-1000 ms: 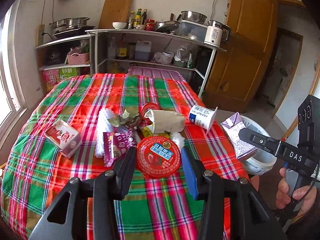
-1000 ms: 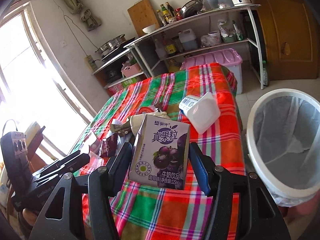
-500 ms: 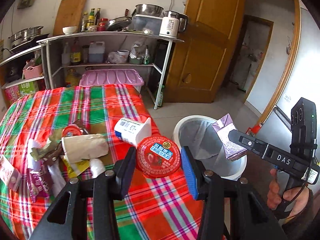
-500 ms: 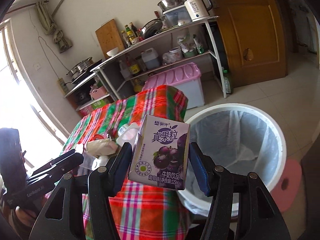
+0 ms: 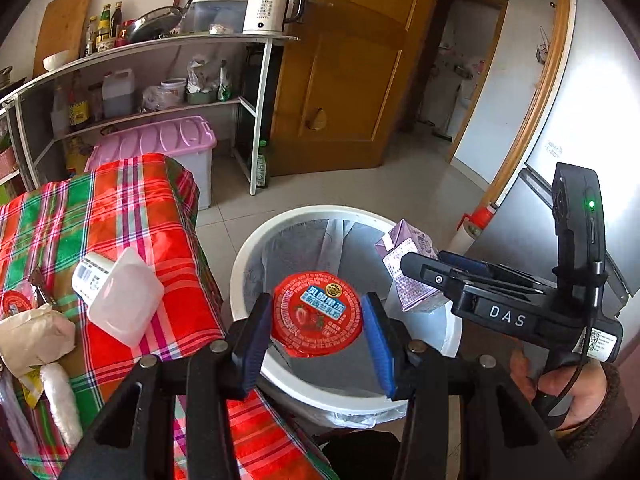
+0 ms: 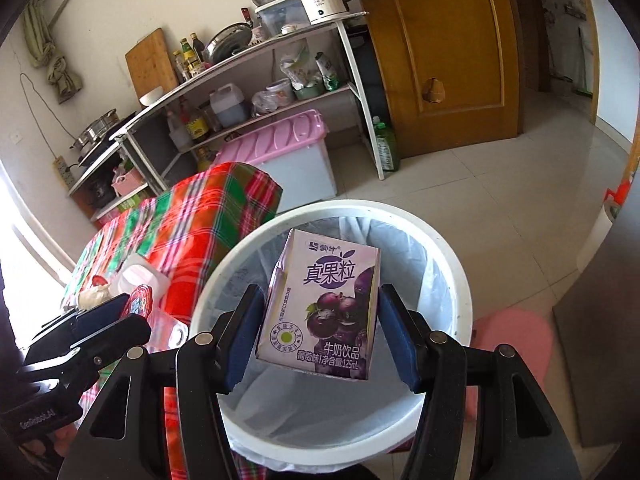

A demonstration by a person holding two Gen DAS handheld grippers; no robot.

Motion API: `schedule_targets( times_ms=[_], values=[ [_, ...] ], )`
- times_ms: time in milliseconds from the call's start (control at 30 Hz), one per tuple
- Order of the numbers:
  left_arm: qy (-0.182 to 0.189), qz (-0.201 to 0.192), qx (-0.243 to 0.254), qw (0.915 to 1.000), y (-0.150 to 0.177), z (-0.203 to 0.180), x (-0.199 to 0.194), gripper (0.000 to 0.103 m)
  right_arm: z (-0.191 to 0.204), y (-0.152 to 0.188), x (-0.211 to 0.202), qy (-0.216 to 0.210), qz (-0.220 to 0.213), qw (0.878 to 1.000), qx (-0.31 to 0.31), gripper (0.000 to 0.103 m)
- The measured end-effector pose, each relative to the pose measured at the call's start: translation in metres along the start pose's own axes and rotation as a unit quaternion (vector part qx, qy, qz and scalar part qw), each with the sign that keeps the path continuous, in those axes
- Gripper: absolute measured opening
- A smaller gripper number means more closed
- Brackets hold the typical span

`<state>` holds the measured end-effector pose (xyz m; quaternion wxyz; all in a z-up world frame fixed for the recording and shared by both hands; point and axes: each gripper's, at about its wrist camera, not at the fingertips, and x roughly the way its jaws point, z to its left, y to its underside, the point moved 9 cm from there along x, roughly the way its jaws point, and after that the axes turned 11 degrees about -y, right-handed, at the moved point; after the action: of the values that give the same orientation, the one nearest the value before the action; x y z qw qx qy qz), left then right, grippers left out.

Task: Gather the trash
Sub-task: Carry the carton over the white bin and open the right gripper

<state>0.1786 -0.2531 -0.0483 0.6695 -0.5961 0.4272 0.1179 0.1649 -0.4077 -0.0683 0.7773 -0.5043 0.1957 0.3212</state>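
While over bin (image 6: 448, 240), carton (image 6: 328, 304) gripped.

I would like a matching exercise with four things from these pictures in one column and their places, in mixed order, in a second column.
Things:
1. red-lidded cup
2. purple milk carton
3. white plastic tub
4. white kettle

Places:
A. top shelf
B. lying on the plaid tablecloth
C. in the right gripper, over the bin
D. in the left gripper, over the bin

Pairs: 1-D, 2-C, 3-B, 4-A
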Motion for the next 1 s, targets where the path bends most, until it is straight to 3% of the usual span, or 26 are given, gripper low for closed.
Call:
schedule_targets(
  times_ms=[233, 300, 367, 500, 733, 1000],
  values=[
    [-0.01, 0.02, 0.01, 0.9997, 0.002, -0.012, 0.028, 0.048, -0.033, 0.0, 0.017, 0.028, 0.022, 0.999, 0.001, 0.06],
    [-0.009, 0.025, 0.011, 0.9996, 0.002, -0.011, 0.035, 0.051, -0.037, 0.0, 0.021, 0.032, 0.029, 0.999, -0.003, 0.06],
    [-0.002, 0.033, 0.01, 0.9994, 0.003, -0.012, 0.038, 0.066, -0.039, -0.001, 0.024, 0.036, 0.028, 0.999, -0.006, 0.061],
    [-0.005, 0.032, 0.008, 0.9995, 0.005, -0.009, 0.04, 0.068, -0.043, 0.001, 0.027, 0.035, 0.029, 0.999, 0.003, 0.061],
    [-0.015, 0.019, -0.006, 0.9997, 0.008, 0.009, 0.024, 0.072, -0.033, 0.003, 0.023, 0.035, 0.022, 0.999, 0.002, 0.067],
    [-0.061, -0.019, -0.033, 0.9974, 0.016, 0.06, -0.021, 0.075, 0.01, 0.006, 0.012, 0.007, 0.002, 1.0, -0.018, 0.069]
  ],
)
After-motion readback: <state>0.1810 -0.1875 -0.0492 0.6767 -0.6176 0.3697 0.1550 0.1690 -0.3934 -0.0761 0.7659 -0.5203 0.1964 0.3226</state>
